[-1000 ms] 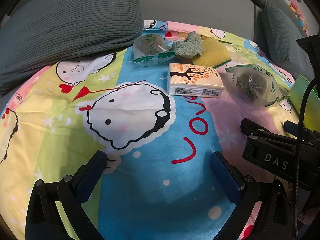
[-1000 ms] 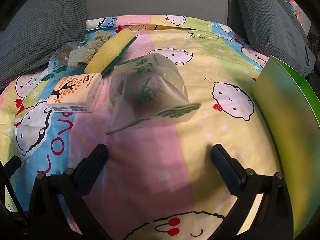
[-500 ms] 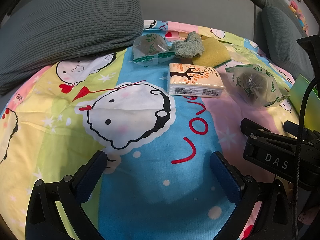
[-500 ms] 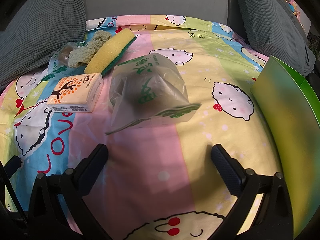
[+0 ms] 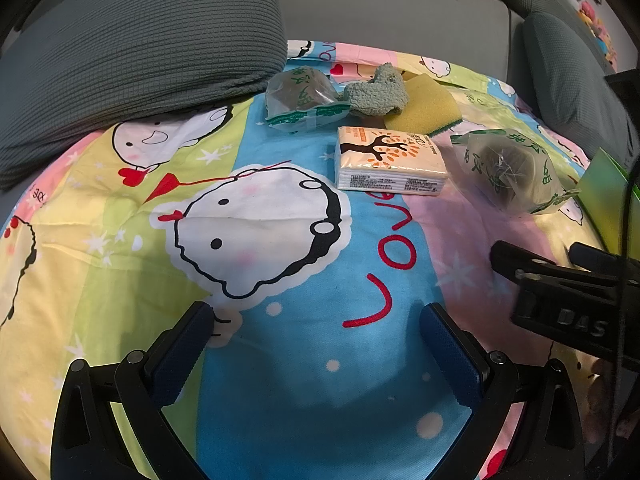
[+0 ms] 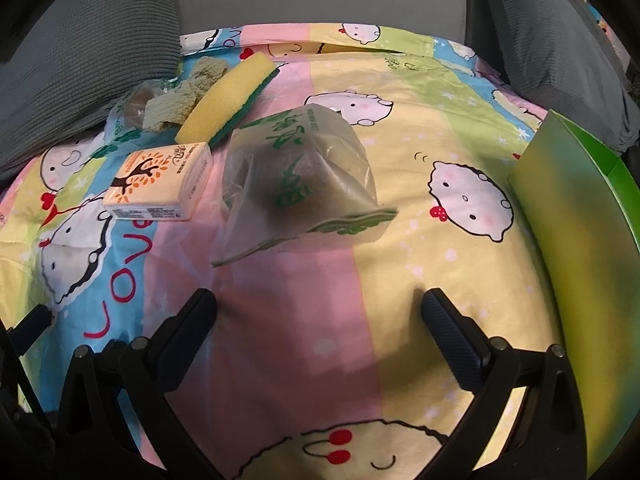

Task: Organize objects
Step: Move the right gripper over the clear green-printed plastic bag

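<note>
On a cartoon-print sheet (image 5: 280, 360) lie an orange tissue pack (image 5: 390, 166) (image 6: 160, 186), a yellow sponge with a green underside (image 5: 424, 106) (image 6: 228, 100), a green knitted cloth (image 5: 376, 94) (image 6: 184, 96) and two clear bags with green print holding dark lumps, one far left (image 5: 302, 94), one right (image 5: 508, 170) (image 6: 300, 176). My left gripper (image 5: 316, 332) is open above bare sheet, well short of the tissue pack. The right gripper (image 6: 320, 316) is open just short of the nearer bag, empty.
Grey cushions lie at the back left (image 5: 132, 52) and back right (image 6: 552, 40). A green box (image 6: 580, 240) stands at the right edge. The right gripper's black body (image 5: 568, 304) shows at the right of the left wrist view.
</note>
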